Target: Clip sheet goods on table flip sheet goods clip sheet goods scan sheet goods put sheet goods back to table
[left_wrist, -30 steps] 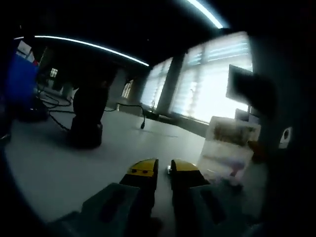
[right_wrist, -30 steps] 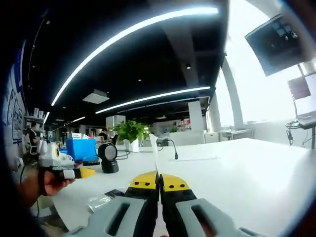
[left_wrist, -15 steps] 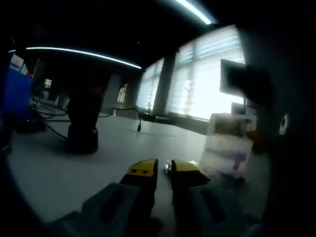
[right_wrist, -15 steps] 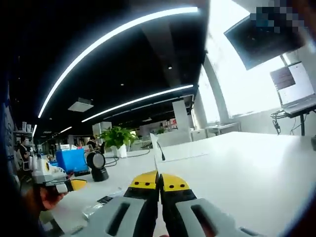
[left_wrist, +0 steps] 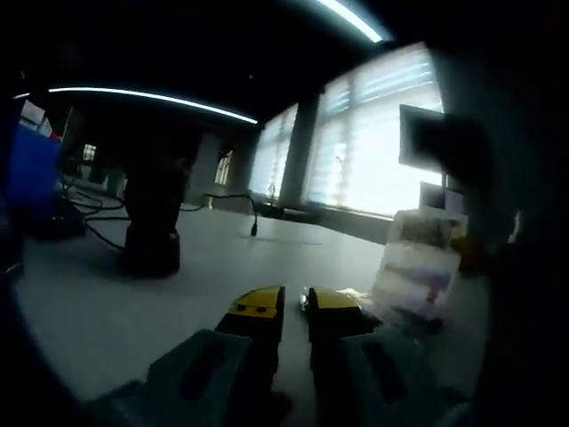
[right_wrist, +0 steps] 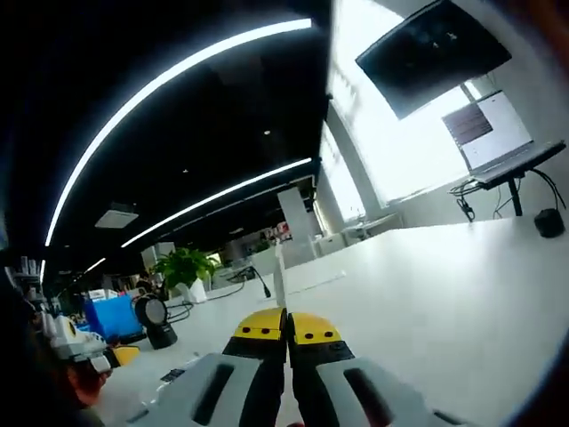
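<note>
The sheet goods (left_wrist: 418,269), a flat clear packet with a printed picture, stand upright to the right of my left gripper (left_wrist: 295,304) and apart from it. Its yellow-tipped jaws show a narrow gap with nothing held between them. In the right gripper view the same sheet (right_wrist: 278,277) shows edge-on as a thin white strip rising from my right gripper (right_wrist: 287,325), which is shut on it above the white table (right_wrist: 427,294). The left gripper (right_wrist: 82,349) sits low at the left there, held in a hand.
A black scanner on a stand (left_wrist: 153,222) (right_wrist: 156,320) stands on the table with cables beside it. Nearby are a blue box (right_wrist: 111,316) (left_wrist: 31,173) and a potted plant (right_wrist: 182,267). A laptop (right_wrist: 498,133) and a wall monitor (right_wrist: 427,53) are at the right.
The right gripper view has swung, so the scanner, blue box and left gripper sit lower and further left. In the left gripper view the sheet has shifted slightly right. Both grips unchanged.
</note>
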### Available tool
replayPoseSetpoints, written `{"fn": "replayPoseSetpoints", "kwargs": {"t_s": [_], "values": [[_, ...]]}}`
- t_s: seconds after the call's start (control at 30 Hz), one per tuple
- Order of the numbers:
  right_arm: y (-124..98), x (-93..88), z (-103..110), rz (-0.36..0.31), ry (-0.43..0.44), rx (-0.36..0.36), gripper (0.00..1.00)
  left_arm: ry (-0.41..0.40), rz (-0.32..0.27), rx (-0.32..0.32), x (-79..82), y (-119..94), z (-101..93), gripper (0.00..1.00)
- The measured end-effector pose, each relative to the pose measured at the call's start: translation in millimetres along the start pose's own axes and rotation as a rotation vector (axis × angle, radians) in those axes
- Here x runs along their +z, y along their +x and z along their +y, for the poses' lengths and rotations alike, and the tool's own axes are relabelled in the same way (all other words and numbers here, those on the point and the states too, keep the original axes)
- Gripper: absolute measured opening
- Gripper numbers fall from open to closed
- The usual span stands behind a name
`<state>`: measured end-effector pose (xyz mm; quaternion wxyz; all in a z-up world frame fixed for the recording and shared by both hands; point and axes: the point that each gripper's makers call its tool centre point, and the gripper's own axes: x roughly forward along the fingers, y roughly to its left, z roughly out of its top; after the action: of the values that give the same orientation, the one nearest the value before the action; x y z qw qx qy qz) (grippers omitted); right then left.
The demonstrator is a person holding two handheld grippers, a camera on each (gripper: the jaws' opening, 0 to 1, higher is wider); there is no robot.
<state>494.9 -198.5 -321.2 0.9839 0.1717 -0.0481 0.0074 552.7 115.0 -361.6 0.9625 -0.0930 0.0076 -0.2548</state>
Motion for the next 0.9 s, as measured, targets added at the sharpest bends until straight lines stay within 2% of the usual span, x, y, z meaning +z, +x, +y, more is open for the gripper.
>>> {"fn": "replayPoseSetpoints", "kwargs": {"t_s": [0.17,0.3,0.4,0.6,0.7,0.9], "values": [[-1.1,0.4,-4.6,-0.002,0.035,-0.026,0.0,-0.003,-0.002,-0.003,0.2,0.0,0.0,0.04],[-1.2,-0.6,-12.6,0.007,0.107,-0.052,0.0,-0.004,-0.003,-0.004,0.4,-0.2,-0.1,0.04],[-1.4,-1.0,-16.5,-0.001,0.102,-0.062,0.0,-0.002,-0.001,-0.009,0.1,0.2,-0.9,0.04],[-2.3,-6.5,-31.7,0.007,0.141,-0.105,0.0,-0.002,0.005,-0.011,-0.9,0.7,-1.5,0.04],[-2.5,-11.6,-38.5,0.024,0.195,-0.12,0.0,0.001,0.007,-0.01,-1.2,0.9,-1.6,0.04],[-3.4,-19.6,-49.6,0.043,0.209,-0.15,0.0,0.007,0.01,-0.007,-2.0,1.6,-1.4,0.04]]}}
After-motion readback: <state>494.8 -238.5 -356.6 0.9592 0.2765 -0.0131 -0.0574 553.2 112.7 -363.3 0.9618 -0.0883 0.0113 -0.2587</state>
